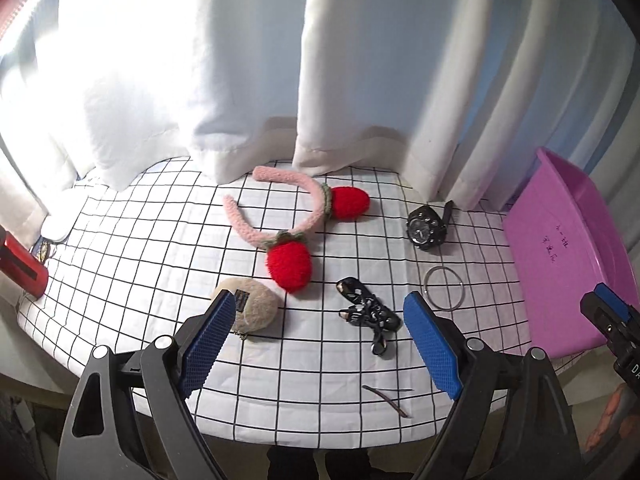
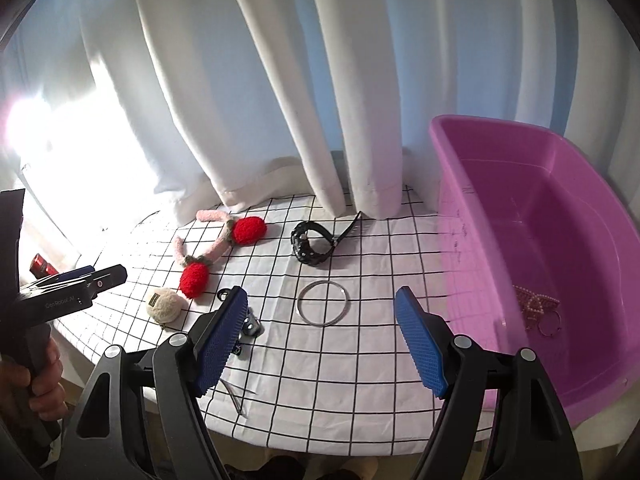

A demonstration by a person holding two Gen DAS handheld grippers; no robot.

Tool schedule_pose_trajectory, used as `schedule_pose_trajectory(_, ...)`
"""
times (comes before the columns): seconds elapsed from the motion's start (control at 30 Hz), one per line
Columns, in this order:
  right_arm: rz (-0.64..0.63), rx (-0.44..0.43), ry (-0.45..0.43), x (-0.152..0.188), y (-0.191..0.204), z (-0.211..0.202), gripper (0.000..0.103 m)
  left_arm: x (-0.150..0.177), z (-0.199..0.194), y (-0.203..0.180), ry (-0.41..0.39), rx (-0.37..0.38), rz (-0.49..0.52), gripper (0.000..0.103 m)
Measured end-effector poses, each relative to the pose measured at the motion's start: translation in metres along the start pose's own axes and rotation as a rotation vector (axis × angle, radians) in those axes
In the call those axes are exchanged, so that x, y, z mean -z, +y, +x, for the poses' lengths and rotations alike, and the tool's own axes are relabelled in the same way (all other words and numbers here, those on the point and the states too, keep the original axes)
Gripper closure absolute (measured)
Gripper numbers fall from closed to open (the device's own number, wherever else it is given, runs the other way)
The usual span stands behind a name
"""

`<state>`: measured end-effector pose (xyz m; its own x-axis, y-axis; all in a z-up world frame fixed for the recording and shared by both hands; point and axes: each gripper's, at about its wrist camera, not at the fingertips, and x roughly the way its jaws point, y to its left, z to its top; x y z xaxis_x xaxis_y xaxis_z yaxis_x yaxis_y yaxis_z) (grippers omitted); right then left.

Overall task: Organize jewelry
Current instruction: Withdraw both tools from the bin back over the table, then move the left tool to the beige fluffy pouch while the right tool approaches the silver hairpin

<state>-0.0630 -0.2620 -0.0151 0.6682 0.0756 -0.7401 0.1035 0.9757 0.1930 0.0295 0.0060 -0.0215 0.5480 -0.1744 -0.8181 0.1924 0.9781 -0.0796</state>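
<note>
Both jaws wide apart, left gripper (image 1: 320, 340) and right gripper (image 2: 320, 338) empty; silver bangle (image 2: 323, 303) mid-desk near purple tub (image 2: 452, 200), pearl jewelry (image 2: 534, 304) inside; black hair tie (image 2: 250, 326) half hidden behind a finger

Strong daylight pours through the curtain (image 1: 132, 60) at the left, blowing that area out to pure white in both views. The desk (image 2: 360, 360) is evenly bright, with soft, faint shadows. Fisheye distortion bends the grid lines, and the corners darken to black.
</note>
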Motion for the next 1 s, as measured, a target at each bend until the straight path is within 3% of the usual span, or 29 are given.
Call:
schedule_pose_trajectory(0.37, -0.028, -0.064, 0.129, 0.041, 0.045, 0.049, 0.03, 0.036, 0.043, 0.068, 0.082, -0.047, -0.065, 0.019)
schedule_pose_trajectory(0.77, -0.021, -0.052, 0.219, 0.094, 0.079, 0.098, 0.03, 0.05, 0.113, 0.099, 0.154, -0.016, 0.029, 0.019)
schedule_pose_trajectory(1.0, -0.052, -0.007, 0.242, 0.117, 0.093, 0.121, 0.03, 0.049, 0.137, 0.101, 0.151, 0.026, 0.081, 0.019)
